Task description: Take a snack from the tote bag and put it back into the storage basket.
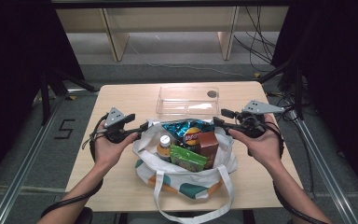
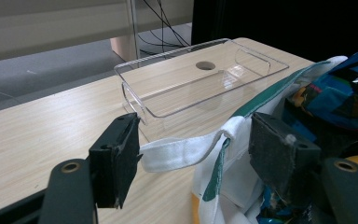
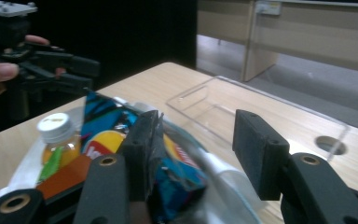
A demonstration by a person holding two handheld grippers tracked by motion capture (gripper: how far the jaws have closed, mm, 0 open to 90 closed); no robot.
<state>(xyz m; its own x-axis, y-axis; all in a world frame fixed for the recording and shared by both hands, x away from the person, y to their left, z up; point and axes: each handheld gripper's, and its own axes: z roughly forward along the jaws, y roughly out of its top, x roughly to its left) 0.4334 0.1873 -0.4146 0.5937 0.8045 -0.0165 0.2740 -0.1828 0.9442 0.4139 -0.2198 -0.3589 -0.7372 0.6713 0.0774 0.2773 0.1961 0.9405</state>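
Note:
A white tote bag (image 1: 186,179) with teal and orange patches stands open on the table. In it are a blue chip bag (image 1: 186,128), a white-capped bottle (image 1: 164,142), a brown box (image 1: 208,142) and a green packet (image 1: 186,158). My left gripper (image 1: 144,126) is at the bag's left rim. Its jaws stand open (image 2: 191,149), and the bag's white strap (image 2: 182,149) lies loosely between them. My right gripper (image 1: 220,117) is at the right rim, open (image 3: 198,135), straddling the edge of the chip bag (image 3: 107,126) and the bag's rim without pressing on either.
A clear plastic tray (image 1: 189,100) sits empty behind the bag, toward the table's far edge (image 1: 177,84). A round hole (image 1: 211,94) in the tabletop shows through its right end. A long strap loop (image 1: 191,214) hangs over the near edge.

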